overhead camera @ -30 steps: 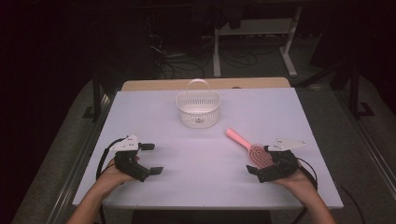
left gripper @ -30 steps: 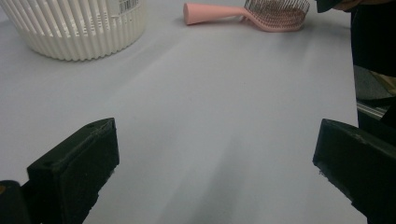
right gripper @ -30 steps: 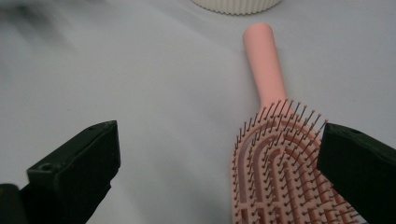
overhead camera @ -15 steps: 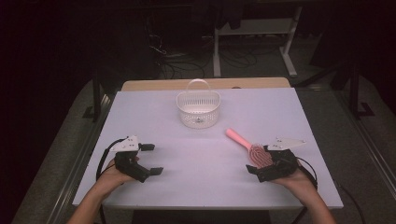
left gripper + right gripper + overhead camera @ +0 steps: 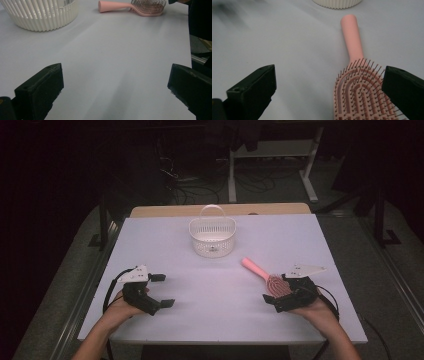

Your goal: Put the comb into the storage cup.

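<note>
My forearms come in low from the near edge of the desk (image 5: 220, 240), one at each side, well apart. My left hand (image 5: 120, 306) holds the left gripper (image 5: 162, 291) with its black fingers (image 5: 40, 92) spread wide, angled inward. My right hand (image 5: 315, 307) holds the right gripper (image 5: 274, 295), its fingers (image 5: 253, 91) also wide apart, low over the desk.

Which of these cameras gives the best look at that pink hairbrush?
The right gripper view: the pink hairbrush lies close between the open jaws, bristles up and sharp. The high view shows it whole but small, by the right gripper. The left gripper view shows it far off at the top edge.
</note>
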`<state>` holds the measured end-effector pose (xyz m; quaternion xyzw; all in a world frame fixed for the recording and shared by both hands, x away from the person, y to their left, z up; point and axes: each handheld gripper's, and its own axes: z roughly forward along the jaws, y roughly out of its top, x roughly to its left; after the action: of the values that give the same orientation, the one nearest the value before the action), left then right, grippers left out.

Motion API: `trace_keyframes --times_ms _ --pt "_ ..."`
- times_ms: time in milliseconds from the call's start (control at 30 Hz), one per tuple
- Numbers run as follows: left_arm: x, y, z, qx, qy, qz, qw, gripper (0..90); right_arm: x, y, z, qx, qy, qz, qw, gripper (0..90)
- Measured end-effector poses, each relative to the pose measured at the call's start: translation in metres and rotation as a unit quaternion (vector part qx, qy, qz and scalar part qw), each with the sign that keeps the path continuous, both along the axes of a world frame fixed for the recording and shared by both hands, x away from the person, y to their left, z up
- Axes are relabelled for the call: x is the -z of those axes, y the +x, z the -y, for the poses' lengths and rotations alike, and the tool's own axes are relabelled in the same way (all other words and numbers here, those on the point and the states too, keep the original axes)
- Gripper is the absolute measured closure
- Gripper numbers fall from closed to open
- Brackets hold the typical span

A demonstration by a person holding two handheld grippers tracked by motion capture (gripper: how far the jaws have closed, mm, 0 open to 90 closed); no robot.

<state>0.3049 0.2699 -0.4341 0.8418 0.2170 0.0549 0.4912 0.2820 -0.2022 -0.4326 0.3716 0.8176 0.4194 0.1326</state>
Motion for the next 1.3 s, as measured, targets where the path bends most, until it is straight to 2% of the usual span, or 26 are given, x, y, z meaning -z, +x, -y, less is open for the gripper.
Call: trace_keyframes --times_ms 433,933,1300 --pt "-0.001 0.000 -0.001 -0.002 -0.004 -0.001 1.0000 0.0 -0.008 0.016 -0.007 -0.006 -0.014 -0.002 0.9999 0.0" --pt "-0.001 0.000 -0.001 -0.005 -0.009 -0.001 0.9999 0.1 -0.013 0.034 -0.016 -0.011 -0.030 -0.024 0.9992 0.0" --pt "-0.002 0.001 -0.002 -0.007 -0.009 -0.001 0.9999 0.1 -0.017 0.049 -0.017 -0.005 -0.030 -0.037 0.9989 8.4"
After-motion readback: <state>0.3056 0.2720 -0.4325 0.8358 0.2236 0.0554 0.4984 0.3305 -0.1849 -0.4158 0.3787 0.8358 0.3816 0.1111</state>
